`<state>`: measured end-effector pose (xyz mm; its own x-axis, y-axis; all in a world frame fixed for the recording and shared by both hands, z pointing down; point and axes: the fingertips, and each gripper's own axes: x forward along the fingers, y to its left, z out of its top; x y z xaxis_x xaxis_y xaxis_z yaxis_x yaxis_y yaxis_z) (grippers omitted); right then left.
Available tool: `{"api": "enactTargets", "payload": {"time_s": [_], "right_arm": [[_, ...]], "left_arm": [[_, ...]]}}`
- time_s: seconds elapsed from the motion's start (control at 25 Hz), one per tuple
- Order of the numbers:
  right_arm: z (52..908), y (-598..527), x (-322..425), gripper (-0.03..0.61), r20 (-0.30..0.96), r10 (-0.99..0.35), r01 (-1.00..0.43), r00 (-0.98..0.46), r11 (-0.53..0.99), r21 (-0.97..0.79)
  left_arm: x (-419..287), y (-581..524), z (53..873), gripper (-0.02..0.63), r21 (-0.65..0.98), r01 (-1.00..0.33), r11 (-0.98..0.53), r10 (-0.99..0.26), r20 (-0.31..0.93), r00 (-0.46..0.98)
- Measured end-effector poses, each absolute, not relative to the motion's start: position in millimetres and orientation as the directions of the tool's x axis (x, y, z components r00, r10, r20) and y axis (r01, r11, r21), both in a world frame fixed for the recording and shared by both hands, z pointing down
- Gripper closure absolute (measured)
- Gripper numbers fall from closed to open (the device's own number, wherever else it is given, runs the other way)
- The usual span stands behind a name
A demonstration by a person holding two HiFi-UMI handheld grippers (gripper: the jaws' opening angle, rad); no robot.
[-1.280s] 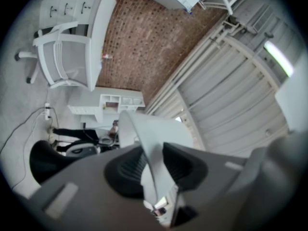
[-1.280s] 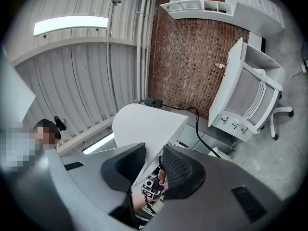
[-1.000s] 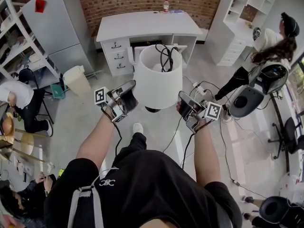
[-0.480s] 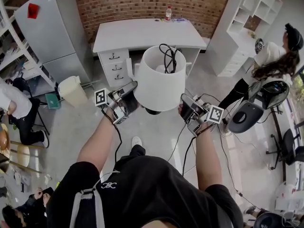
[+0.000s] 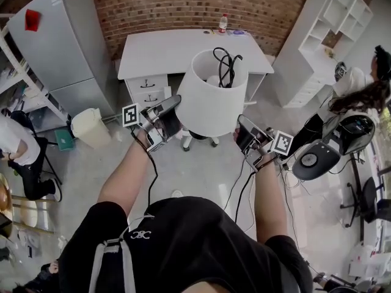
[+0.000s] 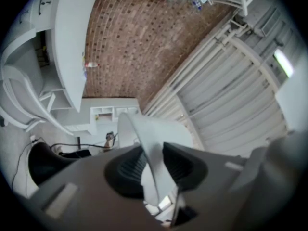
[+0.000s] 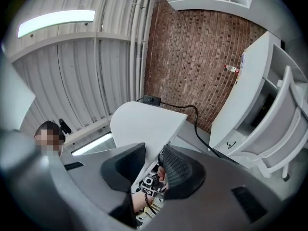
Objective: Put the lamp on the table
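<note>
Both claws are clamped on the lamp [image 5: 211, 96] by its shade, not its stand. The left claw [image 5: 173, 107] pinches the shade's left wall and the right claw [image 5: 243, 129] its right wall. Each gripper view shows the thin wall squeezed between ribbed pads. The lamp is in the air, roughly upright, over the floor just in front of the white surface [image 5: 165, 47] and not yet above it. The cord [image 5: 226, 66] is bundled in the shade's open top. My read: mid-carry, set-down still pending. Move both claws together at the same height, since any skew will twist or crease the shade. Lift enough for the base to clear the front edge, then lower it vertically mid-surface, away from the bottle [image 5: 223, 22] at the back. Watch for the cord spilling out. Release only once the base sits flat.
</note>
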<state>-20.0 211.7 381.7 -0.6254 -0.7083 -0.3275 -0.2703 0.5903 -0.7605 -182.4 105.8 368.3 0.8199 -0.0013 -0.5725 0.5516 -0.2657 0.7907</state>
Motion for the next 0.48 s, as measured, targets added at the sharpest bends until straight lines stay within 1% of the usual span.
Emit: {"api": "enactTargets", "payload": {"time_s": [0.32,0.48], "right_arm": [[354.3,131.2,-18.4,0.472,-0.37,-0.701,-0.282,-0.61,0.628,-0.725],[349.6,101.5,-17.2,0.472,-0.354,-0.705,-0.291,-0.615,0.62,-0.729]], "left_arm": [[-181.3,23.2,336.5,0.517,0.756,0.585,-0.294,0.033,-0.604,0.796],[-179.8,-5.6,334.8,0.517,0.76,0.584,-0.285,0.029,-0.602,0.798]]}}
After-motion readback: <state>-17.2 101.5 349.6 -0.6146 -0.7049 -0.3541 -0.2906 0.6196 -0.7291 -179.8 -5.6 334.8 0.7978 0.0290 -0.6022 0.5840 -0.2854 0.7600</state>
